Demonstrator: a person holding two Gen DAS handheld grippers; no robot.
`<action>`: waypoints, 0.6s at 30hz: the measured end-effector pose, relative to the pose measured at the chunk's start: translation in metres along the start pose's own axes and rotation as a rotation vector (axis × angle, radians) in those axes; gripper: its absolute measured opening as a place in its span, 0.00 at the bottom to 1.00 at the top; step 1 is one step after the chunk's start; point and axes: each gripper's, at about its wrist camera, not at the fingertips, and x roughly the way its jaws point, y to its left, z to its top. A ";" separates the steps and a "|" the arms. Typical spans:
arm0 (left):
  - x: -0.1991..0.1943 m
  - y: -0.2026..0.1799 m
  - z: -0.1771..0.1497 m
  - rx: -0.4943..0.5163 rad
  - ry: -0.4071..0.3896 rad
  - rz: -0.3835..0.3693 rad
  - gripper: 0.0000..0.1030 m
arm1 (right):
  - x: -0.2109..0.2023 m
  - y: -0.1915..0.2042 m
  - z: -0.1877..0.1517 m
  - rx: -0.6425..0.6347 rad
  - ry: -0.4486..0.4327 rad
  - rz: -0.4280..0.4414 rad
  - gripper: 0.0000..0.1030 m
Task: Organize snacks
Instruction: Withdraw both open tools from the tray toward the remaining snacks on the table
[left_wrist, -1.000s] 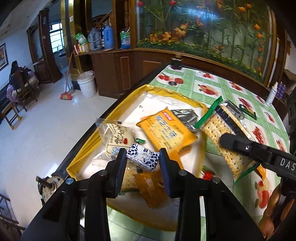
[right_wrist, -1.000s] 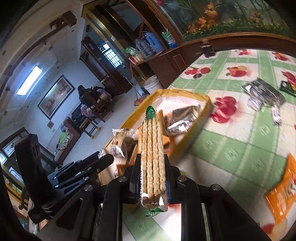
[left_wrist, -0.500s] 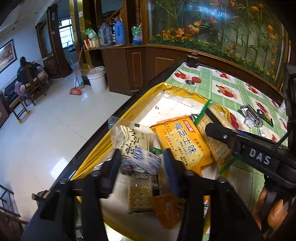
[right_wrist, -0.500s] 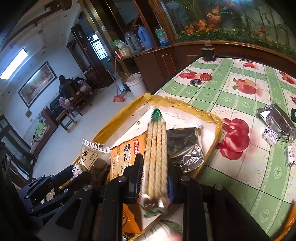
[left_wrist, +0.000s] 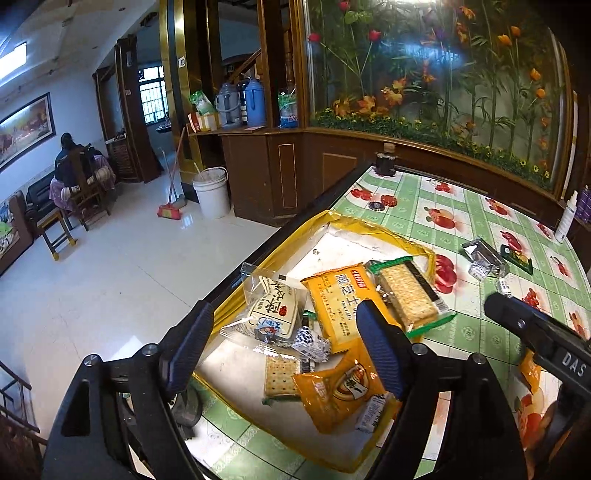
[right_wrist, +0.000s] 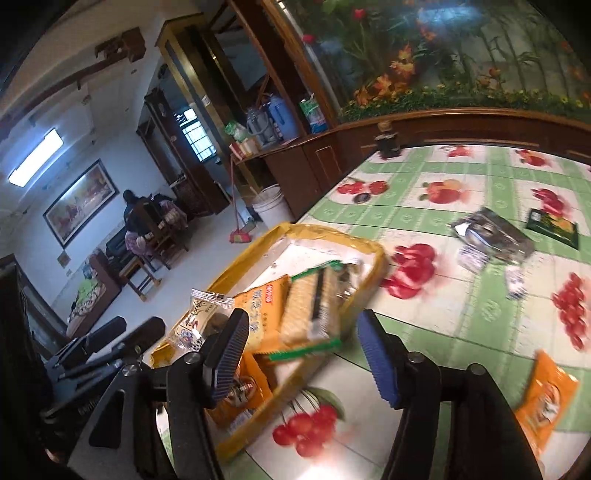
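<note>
The counter (left_wrist: 461, 229) wears a green-checked cloth printed with red fruit. Near its left edge lies a shallow yellow tray (left_wrist: 369, 221) heaped with snack packets. Well to the right of it on the bare cloth sit a silver foil packet (left_wrist: 484, 254), a dark green packet (left_wrist: 517, 256) just beside that, and an orange packet (right_wrist: 546, 402) nearer the front. A dark jar (left_wrist: 386, 164) stands at the far end, a white bottle (left_wrist: 567, 214) at the right edge.

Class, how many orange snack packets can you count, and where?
3. Two in the yellow tray: large orange packet mid-tray, smaller orange packet nearer the camera. Third orange packet on the tablecloth. Others may lie hidden.
</note>
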 end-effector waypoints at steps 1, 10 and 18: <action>-0.003 -0.002 0.000 0.002 -0.001 -0.001 0.78 | -0.008 -0.006 -0.004 0.010 -0.006 -0.013 0.64; -0.030 -0.027 -0.005 0.029 -0.008 -0.031 0.81 | -0.069 -0.066 -0.051 0.117 -0.044 -0.152 0.76; -0.052 -0.054 -0.009 0.087 -0.018 -0.055 0.81 | -0.108 -0.098 -0.075 0.198 -0.090 -0.210 0.80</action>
